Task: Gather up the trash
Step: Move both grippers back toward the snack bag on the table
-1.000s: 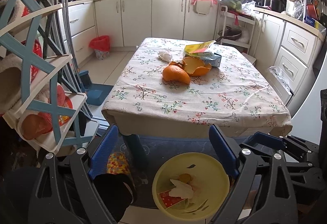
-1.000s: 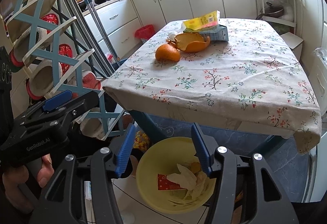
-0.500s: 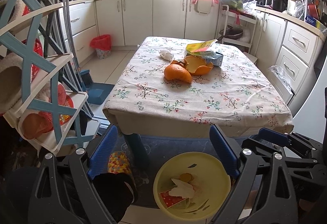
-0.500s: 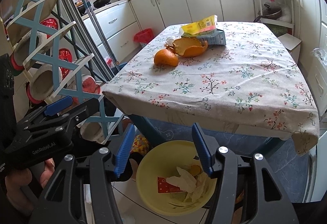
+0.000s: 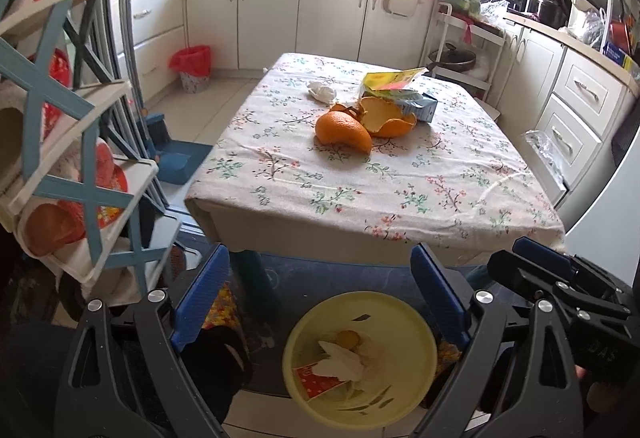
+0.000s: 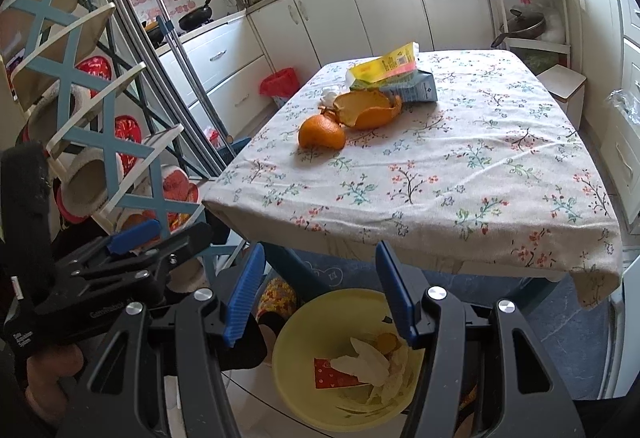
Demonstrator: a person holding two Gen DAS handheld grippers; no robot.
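On the flowered tablecloth (image 5: 420,182) (image 6: 460,174) lie orange peel pieces (image 5: 344,130) (image 6: 322,132), a bigger curled peel (image 5: 386,116) (image 6: 366,110), a crumpled white tissue (image 5: 321,91) (image 6: 329,94) and an opened yellow and blue carton (image 5: 400,92) (image 6: 394,76). A yellow bowl (image 5: 360,354) (image 6: 296,370) on the floor below the table's near edge holds paper scraps and a red wrapper. My left gripper (image 5: 320,286) and right gripper (image 6: 320,278) both hang open and empty above the bowl, side by side.
A blue-and-white shelf rack (image 5: 60,142) (image 6: 92,126) stands close on the left, with a broom and dustpan (image 5: 164,142) behind it. A small bin with a red bag (image 5: 192,68) (image 6: 280,86) sits by the cabinets. Cabinets and drawers (image 5: 576,106) line the right.
Both views have drifted slightly; the table sits a little differently in frame. Neither gripper has changed its opening and nothing on the table has moved.
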